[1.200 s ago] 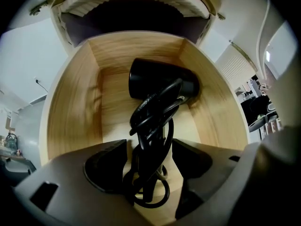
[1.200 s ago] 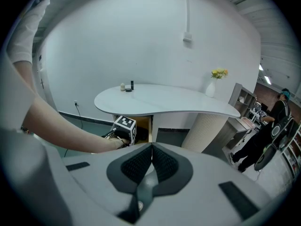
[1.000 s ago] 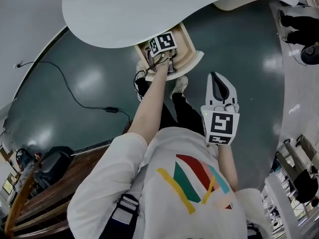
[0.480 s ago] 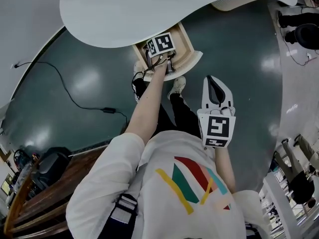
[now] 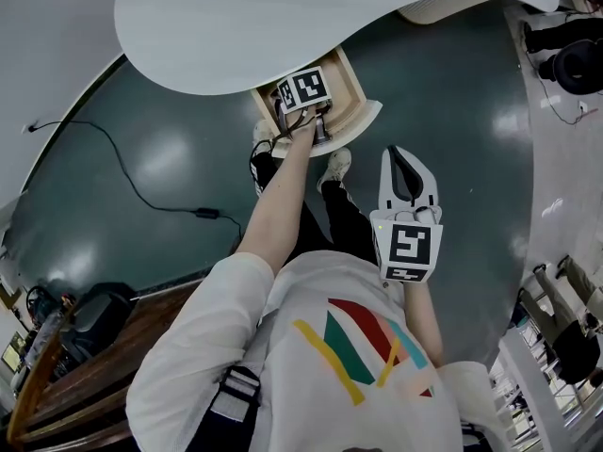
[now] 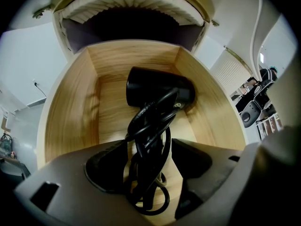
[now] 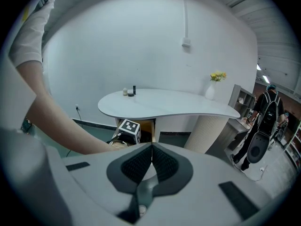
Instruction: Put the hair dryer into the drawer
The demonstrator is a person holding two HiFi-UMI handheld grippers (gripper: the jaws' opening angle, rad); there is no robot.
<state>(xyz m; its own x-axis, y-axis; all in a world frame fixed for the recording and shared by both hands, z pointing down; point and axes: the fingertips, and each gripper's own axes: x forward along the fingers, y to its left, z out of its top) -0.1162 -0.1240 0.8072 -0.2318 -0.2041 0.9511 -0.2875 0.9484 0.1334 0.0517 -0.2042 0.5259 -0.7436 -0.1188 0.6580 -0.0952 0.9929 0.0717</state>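
1. Our left claw reaches into the open wooden drawer, which is pulled out from under the curved white surface.
2. The black hair dryer is inside the drawer, toward its rear half. Its barrel lies crosswise, with the long axis running from the drawer's left wall toward its right wall. We cannot tell which end is the nozzle, or whether the barrel rests on the drawer bottom.
3. The handle points back from the barrel toward the claw. It is wrapped in a black cord whose loose loops hang below the jaws.
4. The left claw's jaws stand partway apart and press on the cord-wrapped handle from both sides, gripping it.
5. Our right claw has its jaws pressed together with nothing between them. It is held in the air above the dark green floor, close to our torso and well apart from the drawer, with its tips pointing toward the surface.
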